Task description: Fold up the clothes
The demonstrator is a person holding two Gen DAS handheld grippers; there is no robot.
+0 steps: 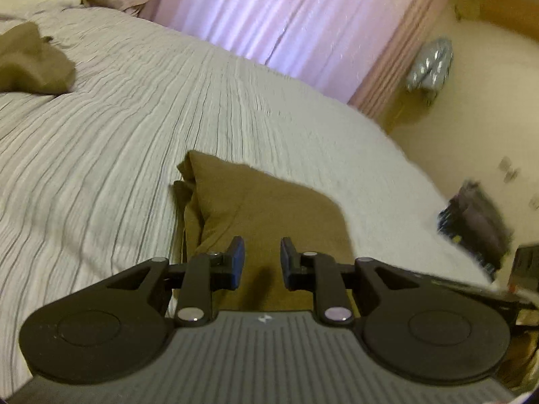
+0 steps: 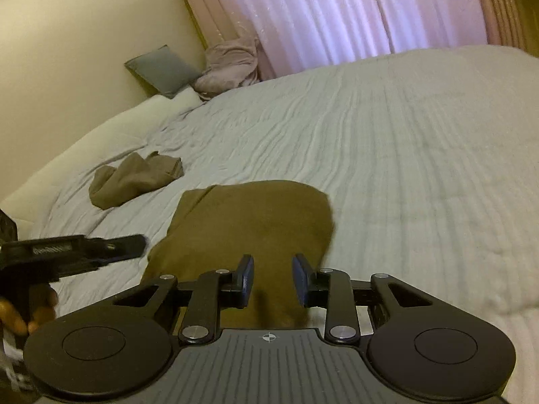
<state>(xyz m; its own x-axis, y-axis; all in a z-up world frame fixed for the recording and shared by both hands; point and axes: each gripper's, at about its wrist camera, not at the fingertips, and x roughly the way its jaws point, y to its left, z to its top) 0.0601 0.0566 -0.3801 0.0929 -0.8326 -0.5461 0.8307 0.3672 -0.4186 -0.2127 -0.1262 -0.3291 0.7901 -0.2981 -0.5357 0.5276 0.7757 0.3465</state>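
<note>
Left gripper [image 1: 262, 262] points forward and down over the bed [image 1: 128, 128], jaws apart with a clear gap, nothing between the pads; only the olive-brown folded garment [image 1: 266, 208] shows through the gap, lying on the bedspread below and beyond the tips. Right gripper [image 2: 273, 281] has the same pose, angled down, jaws parted, pads not pinching anything, and the same folded garment [image 2: 249, 222] sits just ahead of its tips toward 12 o'clock. In the right wrist view the left gripper [image 2: 134, 245] comes in from 9 o'clock, seen side-on, tip just beside the garment's left edge; whether it touches the cloth I cannot tell. The person's hand [image 2: 30, 313] wraps the left gripper's handle at about 8 o'clock, fingers curled under. In the left wrist view the right gripper is a blurred dark shape at 3 to 4 o'clock, state unreadable there. A second crumpled brown garment [image 2: 134, 178] lies well apart from the folded one, at 10 o'clock in both views [image 1: 30, 60]. Farther back: grey pillow [image 2: 161, 69] and bunched pink fabric [image 2: 229, 64] at 11 o'clock against the wall, pink curtain [image 2: 353, 10] at 12 to 1 o'clock. Left view is tilted and motion-blurred at the right edge.
</note>
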